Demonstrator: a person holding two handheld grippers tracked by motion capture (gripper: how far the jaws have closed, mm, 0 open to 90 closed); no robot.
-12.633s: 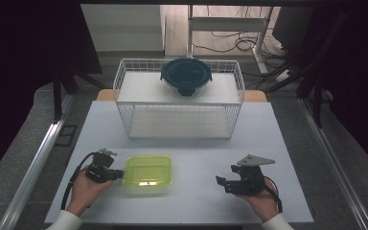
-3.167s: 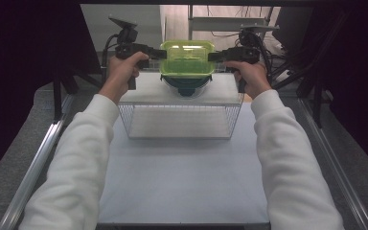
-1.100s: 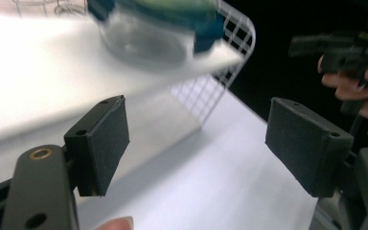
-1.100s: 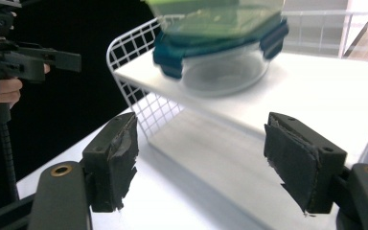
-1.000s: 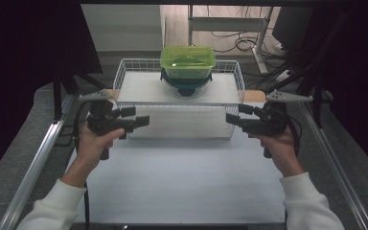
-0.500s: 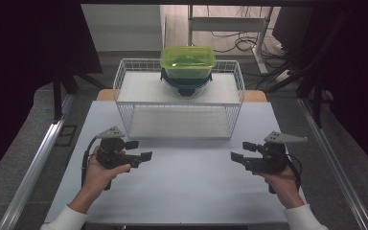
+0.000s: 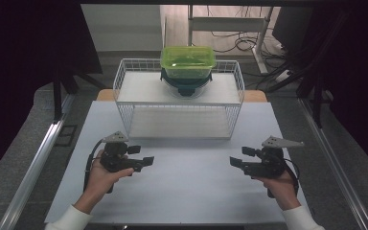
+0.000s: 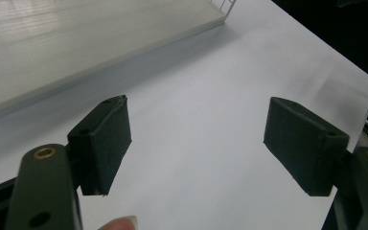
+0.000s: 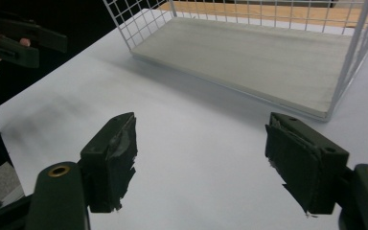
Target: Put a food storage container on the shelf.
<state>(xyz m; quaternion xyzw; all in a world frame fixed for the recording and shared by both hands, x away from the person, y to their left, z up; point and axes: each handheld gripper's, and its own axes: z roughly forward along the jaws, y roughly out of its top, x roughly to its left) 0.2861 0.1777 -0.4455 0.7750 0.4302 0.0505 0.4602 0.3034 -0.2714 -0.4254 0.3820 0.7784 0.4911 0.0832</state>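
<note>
From my seat I take the white wire rack (image 7: 124, 98) as my marker. It stands at the far middle of the pale desk (image 7: 187, 191). A dark teal bowl (image 7: 186, 85) sits on the rack's top shelf. Behind the rack I see a wooden floor with loose cables (image 7: 242, 44) and a white frame (image 7: 227, 24) on it. Left of the rack a metal rail (image 7: 38, 163) runs along the desk's edge; a matching rail (image 7: 335, 167) runs on the right.

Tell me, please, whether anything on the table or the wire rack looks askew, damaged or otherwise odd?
The padding on the right gripper's fingers looks torn and frayed at the edges. The green container sits atop a dark bowl on the wire rack, and it looks level.
</note>
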